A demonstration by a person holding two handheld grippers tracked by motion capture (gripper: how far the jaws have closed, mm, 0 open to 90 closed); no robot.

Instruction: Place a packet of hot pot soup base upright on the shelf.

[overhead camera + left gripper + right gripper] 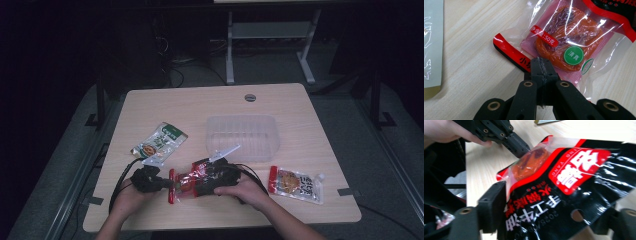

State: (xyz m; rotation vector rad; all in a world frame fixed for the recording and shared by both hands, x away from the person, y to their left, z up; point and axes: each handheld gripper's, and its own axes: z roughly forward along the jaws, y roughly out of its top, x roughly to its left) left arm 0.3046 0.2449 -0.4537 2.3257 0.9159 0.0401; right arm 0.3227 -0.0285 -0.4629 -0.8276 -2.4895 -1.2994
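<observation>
Where dark room surrounds, pale wooden table (300,105) bears snack packets (192,181).

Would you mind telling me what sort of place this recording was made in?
Probably a lab or office workspace, not a kitchen: a plain wooden desk with a cable grommet, grey carpet, a white desk frame behind, and staged snack packets beside a clear plastic container.

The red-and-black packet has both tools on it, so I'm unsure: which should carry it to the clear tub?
Probably the right tool: it straddles the red-and-black packet's body, nearer the clear tub. The left tool only pinches its edge seal.
</observation>
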